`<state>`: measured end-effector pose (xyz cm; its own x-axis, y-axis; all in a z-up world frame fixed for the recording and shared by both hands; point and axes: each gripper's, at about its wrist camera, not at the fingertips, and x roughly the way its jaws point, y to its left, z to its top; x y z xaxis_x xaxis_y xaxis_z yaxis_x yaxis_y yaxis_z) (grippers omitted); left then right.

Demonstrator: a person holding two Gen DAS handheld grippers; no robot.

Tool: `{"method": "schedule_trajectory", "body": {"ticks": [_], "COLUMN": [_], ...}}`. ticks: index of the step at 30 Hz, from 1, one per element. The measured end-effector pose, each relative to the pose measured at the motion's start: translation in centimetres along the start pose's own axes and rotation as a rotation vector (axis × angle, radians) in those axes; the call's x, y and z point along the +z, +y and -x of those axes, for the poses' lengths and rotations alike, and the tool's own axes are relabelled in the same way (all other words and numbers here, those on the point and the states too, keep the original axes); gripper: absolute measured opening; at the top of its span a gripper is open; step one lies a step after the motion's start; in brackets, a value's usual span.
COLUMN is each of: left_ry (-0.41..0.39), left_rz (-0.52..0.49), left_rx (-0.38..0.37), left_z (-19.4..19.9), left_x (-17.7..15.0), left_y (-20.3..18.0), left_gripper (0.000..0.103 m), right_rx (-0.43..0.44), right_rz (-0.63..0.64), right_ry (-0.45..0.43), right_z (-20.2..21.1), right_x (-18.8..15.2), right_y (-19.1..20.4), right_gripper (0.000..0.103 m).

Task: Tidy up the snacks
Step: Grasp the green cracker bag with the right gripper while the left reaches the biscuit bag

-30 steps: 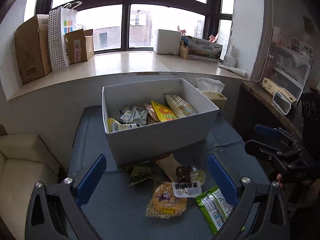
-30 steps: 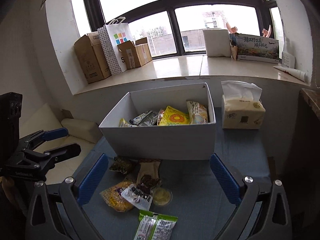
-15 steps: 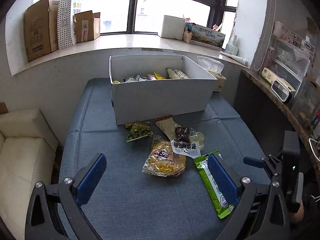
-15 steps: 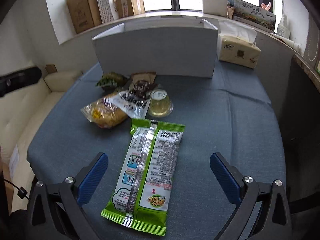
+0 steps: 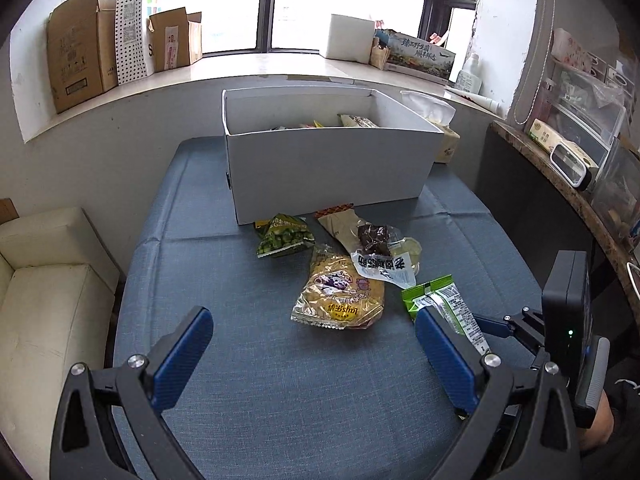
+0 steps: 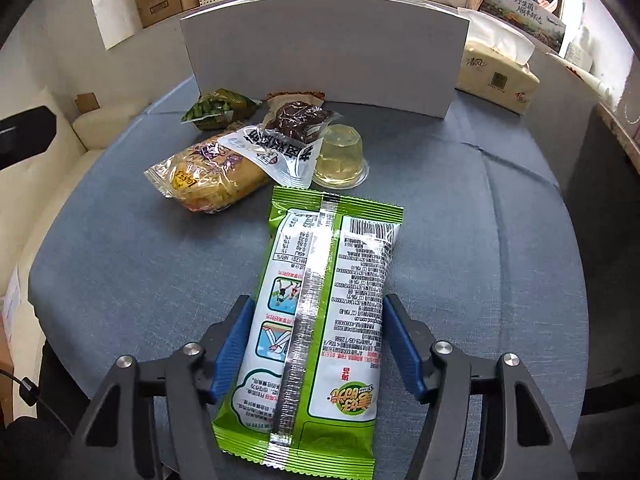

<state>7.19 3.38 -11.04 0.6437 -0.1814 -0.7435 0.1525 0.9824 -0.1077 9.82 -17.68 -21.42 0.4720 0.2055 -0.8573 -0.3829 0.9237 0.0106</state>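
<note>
A green snack pack (image 6: 320, 312) lies face down on the blue table; it also shows in the left wrist view (image 5: 444, 304). My right gripper (image 6: 316, 344) has closed its blue pads on both long sides of the pack. My left gripper (image 5: 312, 348) is open and empty above the table's near part. A yellow bag (image 5: 340, 296), a clear-and-white pack of dark snacks (image 5: 376, 252), a green pea bag (image 5: 284, 236), a brown pack (image 5: 336, 220) and a jelly cup (image 6: 340, 156) lie before the white box (image 5: 328, 168), which holds several snacks.
A tissue box (image 6: 496, 72) stands right of the white box. Cardboard boxes (image 5: 80, 44) and a paper bag line the windowsill. A cream sofa (image 5: 44, 288) is left of the table, a cluttered shelf (image 5: 568, 152) to the right.
My right gripper has dropped low and forward over the green pack and closed from wide open onto its sides. My left gripper has lowered and moved slightly nearer the snacks.
</note>
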Motion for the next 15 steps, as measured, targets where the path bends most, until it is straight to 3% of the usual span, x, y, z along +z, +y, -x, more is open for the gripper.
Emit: {"method": "schedule_trajectory", "body": {"ticks": [7, 15], "left_ry": [0.043, 0.117], "left_rz": [-0.051, -0.176], "left_rx": [-0.039, -0.056], "left_z": [-2.4, -8.7], "left_x": [-0.2, 0.0], "left_y": [-0.9, -3.6], "left_gripper": [0.103, 0.103], "right_rx": [0.066, 0.051], "right_rz": [-0.065, -0.193], "right_ry": [-0.037, -0.132], "right_z": [2.7, 8.0], "right_x": [-0.5, -1.9], "right_y": [-1.9, -5.8], "right_gripper": [0.064, 0.064]}}
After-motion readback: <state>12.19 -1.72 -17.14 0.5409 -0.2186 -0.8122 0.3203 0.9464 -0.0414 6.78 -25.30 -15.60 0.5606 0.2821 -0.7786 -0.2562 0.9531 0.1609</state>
